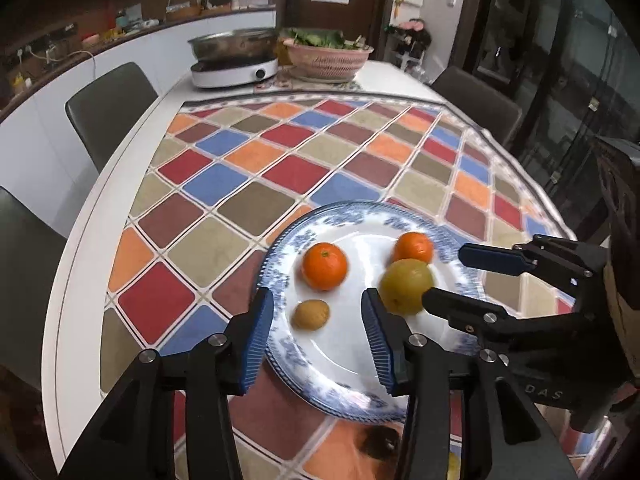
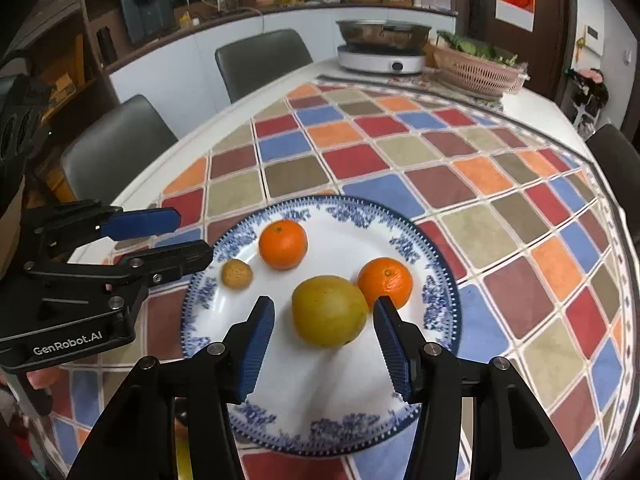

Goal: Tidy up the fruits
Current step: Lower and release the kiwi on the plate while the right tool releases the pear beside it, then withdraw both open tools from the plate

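Yellow-green fruit [image 2: 330,311] sits on the plate [image 2: 404,236], touching an orange [image 2: 385,281]. Right tool [image 2: 326,346] gapes around it; left tool [image 1: 318,340] spread, empty. Close slowly, centred, so nothing rolls.

Home kitchen-diner: counter [image 2: 280,12], hotpot cooker [image 1: 234,68], dining chairs [image 2: 264,60].

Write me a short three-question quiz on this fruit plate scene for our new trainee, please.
1. True or false: both tools are open.
2. How many fruits lie on the blue-patterned plate?
3. Which fruit sits between the right tool's fingers: A) small brown fruit, B) yellow-green fruit, C) an orange?

Key:
1. True; the left tool and the right one hold nothing.
2. Four: two oranges, the yellow-green fruit, the brown one.
3. B
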### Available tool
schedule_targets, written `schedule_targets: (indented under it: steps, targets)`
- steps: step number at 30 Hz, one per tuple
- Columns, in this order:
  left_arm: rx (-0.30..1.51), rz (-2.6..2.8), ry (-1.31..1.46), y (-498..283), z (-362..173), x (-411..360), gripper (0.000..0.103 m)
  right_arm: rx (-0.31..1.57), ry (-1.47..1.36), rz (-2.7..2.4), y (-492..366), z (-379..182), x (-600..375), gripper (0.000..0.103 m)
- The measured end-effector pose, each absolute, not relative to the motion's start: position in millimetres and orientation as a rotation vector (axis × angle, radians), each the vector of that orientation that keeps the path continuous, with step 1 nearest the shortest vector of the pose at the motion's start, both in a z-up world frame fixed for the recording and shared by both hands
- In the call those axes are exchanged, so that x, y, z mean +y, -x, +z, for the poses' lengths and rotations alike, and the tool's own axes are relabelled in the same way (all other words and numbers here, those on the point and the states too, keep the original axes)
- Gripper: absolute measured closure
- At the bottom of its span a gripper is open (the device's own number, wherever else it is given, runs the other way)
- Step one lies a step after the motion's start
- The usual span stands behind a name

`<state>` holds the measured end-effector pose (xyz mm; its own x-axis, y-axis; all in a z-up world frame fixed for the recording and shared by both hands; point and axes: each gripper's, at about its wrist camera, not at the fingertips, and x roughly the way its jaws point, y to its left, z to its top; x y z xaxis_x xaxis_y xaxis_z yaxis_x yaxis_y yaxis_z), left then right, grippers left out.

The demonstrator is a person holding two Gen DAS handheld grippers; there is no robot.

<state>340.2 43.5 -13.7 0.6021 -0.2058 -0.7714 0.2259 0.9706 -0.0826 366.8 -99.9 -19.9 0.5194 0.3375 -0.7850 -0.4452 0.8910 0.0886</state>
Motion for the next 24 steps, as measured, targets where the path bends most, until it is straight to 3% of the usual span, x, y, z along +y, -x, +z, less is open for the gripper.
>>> schedule_targets:
  steps: [24]
  targets:
    - [0.683,-0.252,-0.066,-203.2,57.8,21.0,0.041,0.669,0.086,0.409,-237.1,66.1,-134.5,0.05]
